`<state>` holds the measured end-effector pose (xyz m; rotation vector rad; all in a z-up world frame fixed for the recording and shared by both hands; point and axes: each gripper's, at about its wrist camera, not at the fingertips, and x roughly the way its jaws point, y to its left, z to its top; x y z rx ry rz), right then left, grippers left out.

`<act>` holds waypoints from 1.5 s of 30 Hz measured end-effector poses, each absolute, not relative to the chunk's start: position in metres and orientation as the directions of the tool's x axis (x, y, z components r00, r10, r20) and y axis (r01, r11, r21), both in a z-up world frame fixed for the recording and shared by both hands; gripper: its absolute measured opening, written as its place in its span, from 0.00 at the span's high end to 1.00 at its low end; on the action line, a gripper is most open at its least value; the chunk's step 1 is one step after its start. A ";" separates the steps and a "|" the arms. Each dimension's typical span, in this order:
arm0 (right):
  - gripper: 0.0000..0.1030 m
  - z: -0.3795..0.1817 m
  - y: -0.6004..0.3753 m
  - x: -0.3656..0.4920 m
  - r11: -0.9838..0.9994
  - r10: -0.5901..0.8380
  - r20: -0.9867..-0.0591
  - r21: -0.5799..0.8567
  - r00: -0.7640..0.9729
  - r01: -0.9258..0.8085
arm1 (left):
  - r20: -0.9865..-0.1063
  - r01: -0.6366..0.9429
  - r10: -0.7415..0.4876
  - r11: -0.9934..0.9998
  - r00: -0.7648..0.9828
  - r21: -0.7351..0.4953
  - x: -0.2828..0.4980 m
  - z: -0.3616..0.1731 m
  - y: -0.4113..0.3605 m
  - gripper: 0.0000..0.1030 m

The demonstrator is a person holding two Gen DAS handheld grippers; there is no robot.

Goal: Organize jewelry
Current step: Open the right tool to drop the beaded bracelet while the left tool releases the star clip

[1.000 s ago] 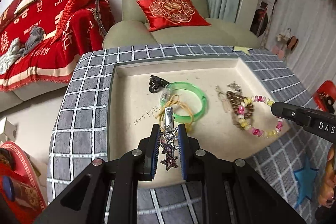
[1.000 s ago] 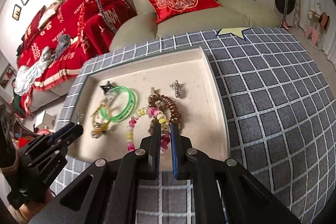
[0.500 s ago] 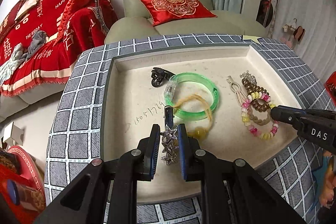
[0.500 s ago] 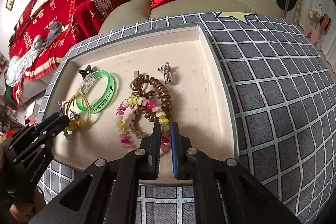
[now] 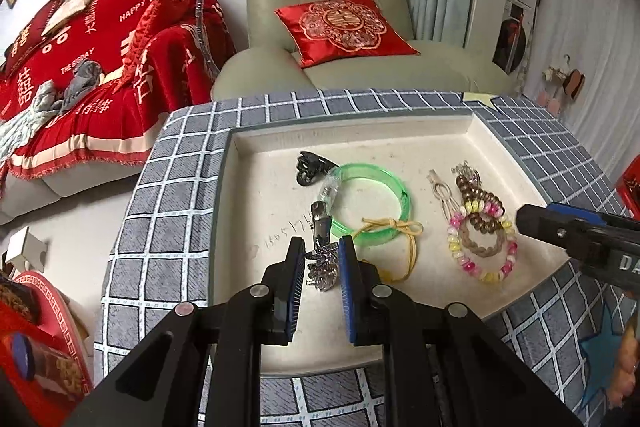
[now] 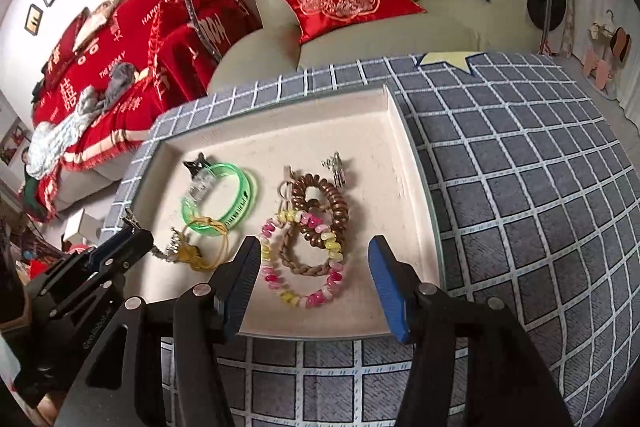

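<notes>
Now hair clip point(image 5: 322, 259) – between left hand-held gripper point(image 5: 322, 255)

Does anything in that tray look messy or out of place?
Yes. The pink-and-yellow bead bracelet, brown coil tie and braided ring overlap in one heap, and a yellow cord drapes over the green bangle.

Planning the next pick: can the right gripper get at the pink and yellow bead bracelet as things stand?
Probably yes. The right gripper is open right over the bead bracelet with nothing above it, though the bracelet overlaps the brown coil tie, which may come along.
</notes>
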<state>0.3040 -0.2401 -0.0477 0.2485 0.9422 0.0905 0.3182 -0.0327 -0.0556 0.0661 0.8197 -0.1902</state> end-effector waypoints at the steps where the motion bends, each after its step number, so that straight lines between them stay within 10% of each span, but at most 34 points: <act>1: 0.42 -0.045 -0.240 0.302 0.968 0.184 -0.785 0.250 0.592 0.031 | -0.729 0.190 -0.143 0.982 0.669 -0.019 0.318 -0.055 -0.032 0.68; 6: 0.41 -0.036 -0.240 0.295 0.969 0.174 -0.772 0.243 0.611 0.032 | -0.703 0.189 -0.159 0.981 0.693 -0.035 0.311 -0.044 -0.028 0.63; 7: 0.38 -0.035 -0.241 0.294 0.969 0.172 -0.770 0.243 0.614 0.033 | -0.700 0.189 -0.159 0.981 0.697 -0.034 0.309 -0.041 -0.027 0.21; 8: 0.35 -0.034 -0.241 0.292 0.970 0.170 -0.766 0.242 0.620 0.033 | -0.694 0.175 -0.144 0.984 0.706 -0.026 0.307 -0.038 -0.026 0.00; 21: 0.01 -0.019 -0.236 0.248 0.977 0.139 -0.717 0.210 0.684 0.021 | -0.658 0.119 -0.094 0.993 0.747 -0.006 0.252 -0.023 -0.007 0.00; 45: 0.00 -0.036 -0.214 0.176 0.998 0.007 -0.694 0.052 0.720 0.041 | -0.696 0.053 -0.045 0.999 0.717 -0.009 0.183 -0.050 -0.002 0.00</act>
